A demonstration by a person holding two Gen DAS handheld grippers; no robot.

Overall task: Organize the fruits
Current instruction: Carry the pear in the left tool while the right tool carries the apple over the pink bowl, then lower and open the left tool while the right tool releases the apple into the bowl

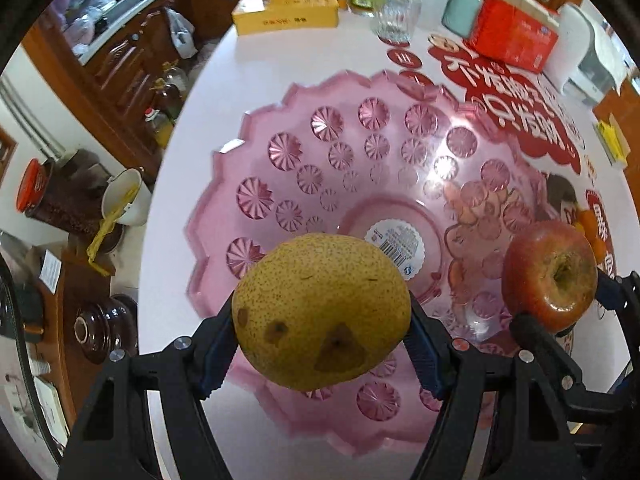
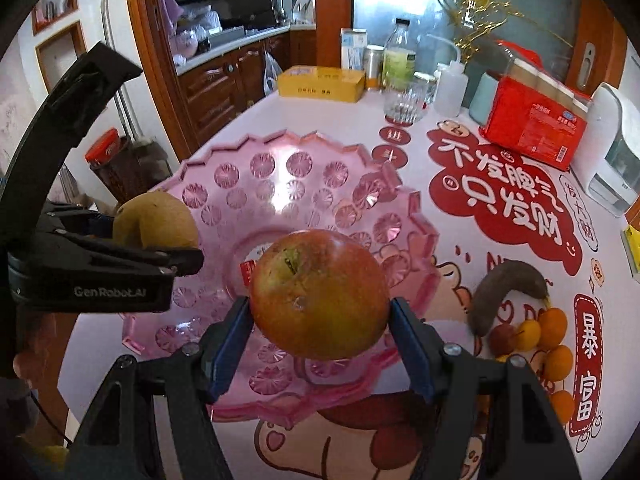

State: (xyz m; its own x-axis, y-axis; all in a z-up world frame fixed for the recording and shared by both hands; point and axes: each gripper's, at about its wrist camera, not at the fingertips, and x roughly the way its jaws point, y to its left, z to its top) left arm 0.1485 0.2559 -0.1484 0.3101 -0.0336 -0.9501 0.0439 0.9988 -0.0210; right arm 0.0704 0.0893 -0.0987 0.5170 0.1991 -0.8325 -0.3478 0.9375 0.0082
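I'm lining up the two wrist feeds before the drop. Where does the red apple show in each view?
Left wrist view: the red apple is at the right edge, in the right claw, over the pink bowl's right side.
Right wrist view: the apple is centre frame, gripped between the right claw's blue pads, above the bowl.
Shared landmark: the yellow box at the table's far end.

One pear, one apple, one pink bowl, one banana.
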